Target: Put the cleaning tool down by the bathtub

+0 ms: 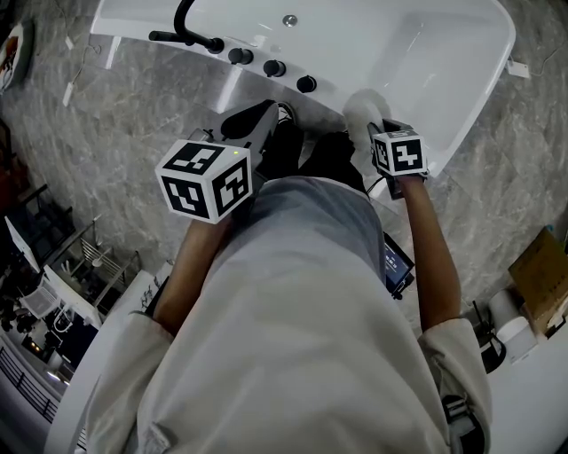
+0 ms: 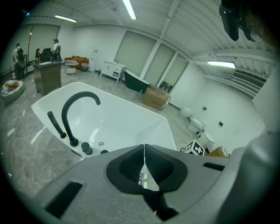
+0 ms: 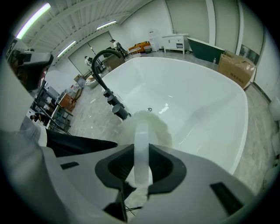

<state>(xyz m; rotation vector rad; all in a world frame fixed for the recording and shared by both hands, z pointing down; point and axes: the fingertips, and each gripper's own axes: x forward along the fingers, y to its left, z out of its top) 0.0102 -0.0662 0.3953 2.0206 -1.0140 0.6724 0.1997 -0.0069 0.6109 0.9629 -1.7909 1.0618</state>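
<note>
The white bathtub (image 1: 417,53) fills the top of the head view, with a black faucet (image 1: 185,25) and knobs on its near-left rim. My right gripper (image 1: 373,124) hangs over the tub's near edge, shut on the pale handle of a fluffy white cleaning tool (image 1: 362,108). In the right gripper view the handle (image 3: 141,144) stands upright between the jaws, and the fluffy head (image 3: 153,124) lies above the tub's inside (image 3: 197,96). My left gripper (image 1: 264,113) hovers beside the knobs. In the left gripper view my left gripper (image 2: 144,151) is shut with nothing in it.
Grey marble floor (image 1: 133,115) surrounds the tub. A cardboard box (image 1: 541,270) and white items lie at the right, and a wire rack (image 1: 80,266) stands at the left. A black device (image 1: 397,264) hangs at the person's hip. More boxes (image 2: 155,98) and fixtures stand beyond the tub.
</note>
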